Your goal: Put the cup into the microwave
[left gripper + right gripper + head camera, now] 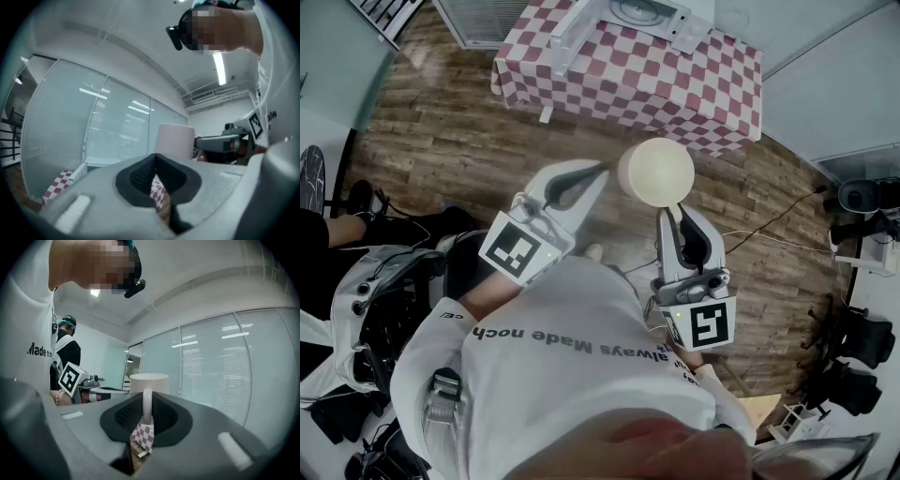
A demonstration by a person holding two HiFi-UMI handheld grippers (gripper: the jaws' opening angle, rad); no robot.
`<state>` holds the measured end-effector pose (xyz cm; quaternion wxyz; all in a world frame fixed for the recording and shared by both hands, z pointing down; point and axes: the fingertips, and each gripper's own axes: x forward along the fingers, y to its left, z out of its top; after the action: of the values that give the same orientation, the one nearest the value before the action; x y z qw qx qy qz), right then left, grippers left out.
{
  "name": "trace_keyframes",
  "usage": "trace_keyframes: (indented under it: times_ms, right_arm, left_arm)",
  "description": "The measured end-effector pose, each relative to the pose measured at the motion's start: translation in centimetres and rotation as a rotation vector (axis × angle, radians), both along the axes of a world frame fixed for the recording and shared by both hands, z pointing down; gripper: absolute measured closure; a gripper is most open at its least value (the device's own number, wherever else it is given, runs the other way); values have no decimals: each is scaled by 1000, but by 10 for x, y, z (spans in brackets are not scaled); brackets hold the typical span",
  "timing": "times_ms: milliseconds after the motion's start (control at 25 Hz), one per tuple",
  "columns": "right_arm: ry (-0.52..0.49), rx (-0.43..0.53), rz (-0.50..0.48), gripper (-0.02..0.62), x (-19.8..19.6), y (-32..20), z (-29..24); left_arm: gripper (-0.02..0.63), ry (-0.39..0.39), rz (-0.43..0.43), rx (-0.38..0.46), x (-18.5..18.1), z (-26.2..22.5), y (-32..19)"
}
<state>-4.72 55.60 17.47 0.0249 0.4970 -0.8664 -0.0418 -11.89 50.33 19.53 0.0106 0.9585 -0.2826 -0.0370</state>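
Cream cup (656,172), pinched by its handle (146,404) alone in our right gripper (673,214), left gripper (596,172) closed on nothing, hangs well short of the microwave (647,11) at the table's (619,80) far edge; we fear it may swivel loose.

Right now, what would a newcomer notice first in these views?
The cream cup, held in mid-air by its handle in the right gripper, sits at the head view's centre. Beyond it, at the top, a red-checked table carries the white microwave. The left gripper hangs beside the cup, shut and empty.
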Motion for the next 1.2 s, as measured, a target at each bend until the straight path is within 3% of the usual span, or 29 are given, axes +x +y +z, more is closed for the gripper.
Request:
trace_keyframes:
  times_ms: [320, 760, 1200]
  right_arm:
    - [-15, 0, 14, 554, 12, -1, -2]
    - [-43, -7, -13, 554, 44, -2, 4]
    - [-38, -5, -14, 554, 59, -41, 9]
  left_arm:
    - [603, 9, -8, -3, 5, -4, -1]
    - [603, 2, -28, -24, 42, 6, -5]
    - [603, 9, -32, -34, 58, 13, -42]
